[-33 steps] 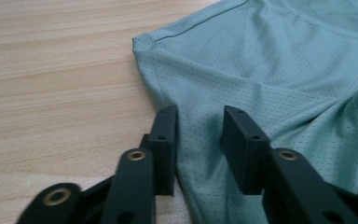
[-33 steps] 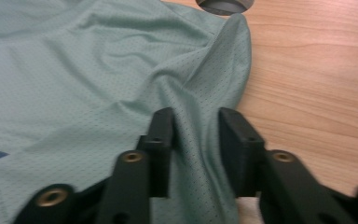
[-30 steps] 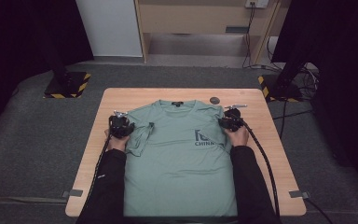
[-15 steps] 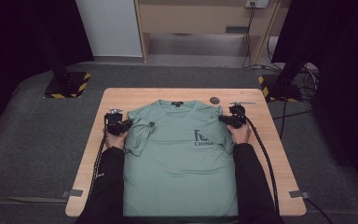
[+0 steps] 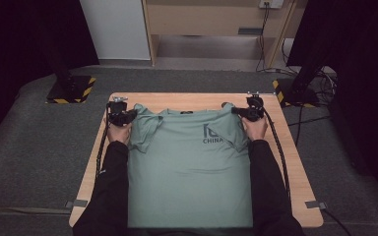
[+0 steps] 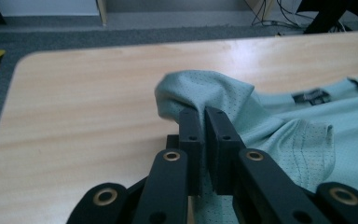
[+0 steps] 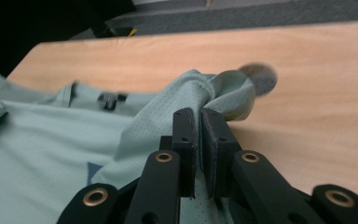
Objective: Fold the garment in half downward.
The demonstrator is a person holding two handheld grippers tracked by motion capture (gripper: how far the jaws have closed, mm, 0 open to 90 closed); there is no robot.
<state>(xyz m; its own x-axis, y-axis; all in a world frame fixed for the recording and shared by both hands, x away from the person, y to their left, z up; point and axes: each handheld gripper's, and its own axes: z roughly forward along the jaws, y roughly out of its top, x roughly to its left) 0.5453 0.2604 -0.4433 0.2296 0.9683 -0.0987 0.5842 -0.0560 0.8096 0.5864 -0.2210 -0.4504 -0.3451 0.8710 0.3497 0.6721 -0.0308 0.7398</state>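
A pale green T-shirt [image 5: 189, 167] with dark "CHINA" print lies face up on the wooden table [image 5: 177, 101], collar toward the far edge. My left gripper [image 5: 128, 116] is shut on the shirt's left shoulder; the left gripper view has the mesh fabric [image 6: 200, 93] pinched between the jaws and lifted slightly. At the right shoulder my right gripper [image 5: 236, 111] is shut on the shirt, bunched cloth [image 7: 205, 91] rising from its jaws. Both sleeves lie folded in over the body.
A small round dark disc [image 7: 260, 77] sits on the bare wood just beyond the right shoulder. Black stand bases [image 5: 71, 88] with yellow-black tape rest on the grey carpet at both far corners. Cables [image 5: 275, 147] trail along the table's right side.
Both grippers have moved toward the far edge and slightly outward, pulling the shirt's shoulders up the table with them.
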